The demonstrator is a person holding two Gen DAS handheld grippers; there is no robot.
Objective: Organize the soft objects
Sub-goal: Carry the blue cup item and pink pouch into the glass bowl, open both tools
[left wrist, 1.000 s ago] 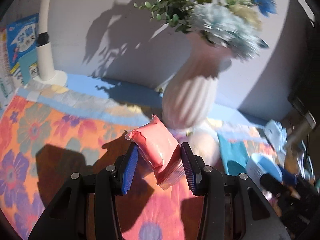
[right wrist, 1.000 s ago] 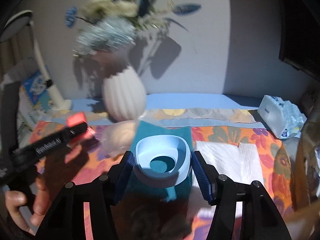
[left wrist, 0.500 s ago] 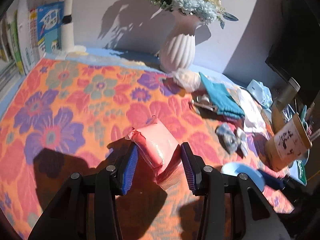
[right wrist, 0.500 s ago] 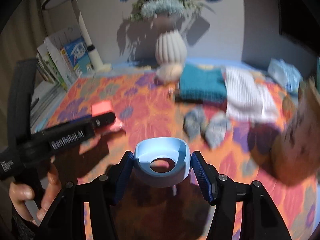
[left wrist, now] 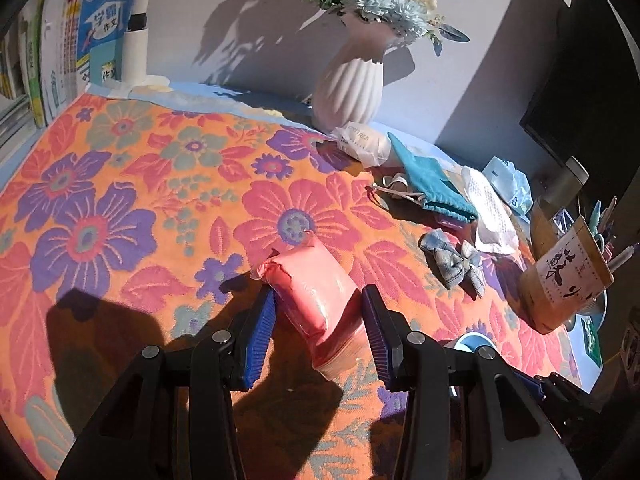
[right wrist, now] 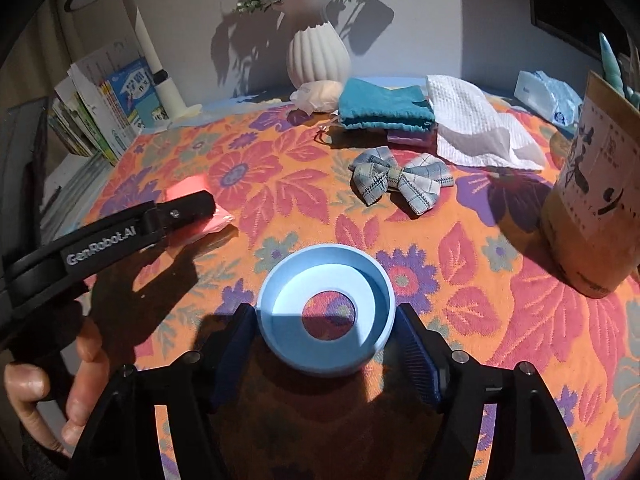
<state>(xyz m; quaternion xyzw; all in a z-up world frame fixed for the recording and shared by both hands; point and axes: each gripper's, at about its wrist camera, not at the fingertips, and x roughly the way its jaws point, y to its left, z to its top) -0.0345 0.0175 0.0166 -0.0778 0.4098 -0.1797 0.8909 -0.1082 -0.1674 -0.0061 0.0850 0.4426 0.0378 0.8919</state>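
Observation:
My left gripper (left wrist: 318, 294) is shut on a pink plastic-wrapped soft pack (left wrist: 316, 300), held tilted just above the flowered tablecloth (left wrist: 120, 200). In the right wrist view that pack (right wrist: 188, 188) shows at left behind the left gripper's finger (right wrist: 188, 208). A light blue ring (right wrist: 326, 316) rests flat on the cloth between the fingers of my right gripper (right wrist: 325, 311). Its jaws are opening, and thin gaps show beside the ring. A plaid bow (right wrist: 400, 184) lies farther back. Behind it are a teal folded cloth (right wrist: 384, 106) and a white cloth (right wrist: 476, 128).
A white ribbed vase (right wrist: 318, 56) with flowers stands at the back, a white soft packet (right wrist: 320, 94) at its foot. A brown paper pen holder (right wrist: 592, 200) stands at right, a blue tissue pack (right wrist: 548, 98) behind it. Books (right wrist: 100, 108) and a lamp (right wrist: 160, 80) line the left. A hand (right wrist: 80, 380) grips the left tool.
Both grippers pulled back from the vase to the near part of the table and came lower. The right jaws widened off the blue ring, which now lies on the cloth.

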